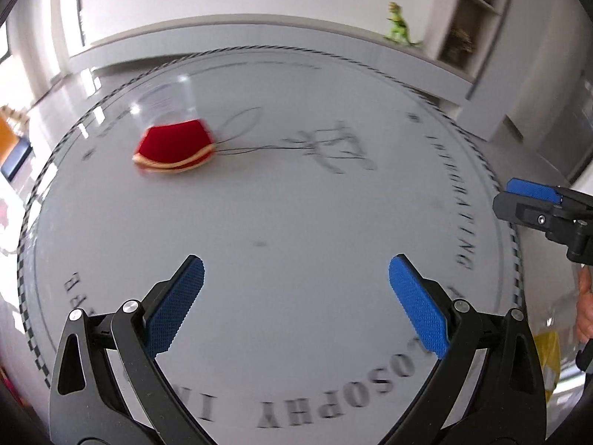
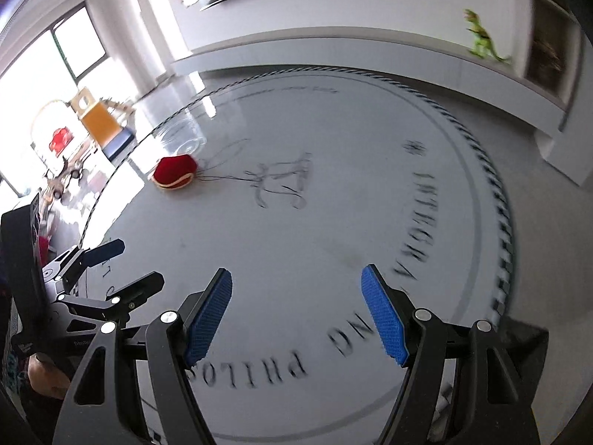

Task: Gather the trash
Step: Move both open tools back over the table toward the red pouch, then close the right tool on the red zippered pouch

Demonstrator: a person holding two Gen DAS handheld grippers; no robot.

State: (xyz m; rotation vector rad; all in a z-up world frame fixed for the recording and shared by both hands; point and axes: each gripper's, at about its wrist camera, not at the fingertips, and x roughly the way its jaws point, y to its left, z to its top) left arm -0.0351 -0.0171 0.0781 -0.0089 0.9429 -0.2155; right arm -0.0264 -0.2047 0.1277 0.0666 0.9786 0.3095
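A red wrapper with a cream rim [image 1: 174,146] lies on the far left of a round grey rug [image 1: 296,215]. It also shows in the right wrist view [image 2: 174,172]. A clear plastic cup [image 1: 166,100] lies on its side just behind it, and shows in the right wrist view too [image 2: 183,133]. My left gripper [image 1: 296,270] is open and empty, well short of the wrapper. My right gripper [image 2: 296,289] is open and empty over the rug's near part. Each gripper shows at the edge of the other's view: the right [image 1: 533,200], the left [image 2: 111,263].
The rug [image 2: 333,222] has printed lettering and a rope-pattern border. A long white low cabinet [image 1: 259,37] runs behind it with a green toy dinosaur [image 1: 400,26] on top. A yellow bag [image 1: 548,356] sits at the right. Toys and an orange box [image 2: 100,118] stand at the left.
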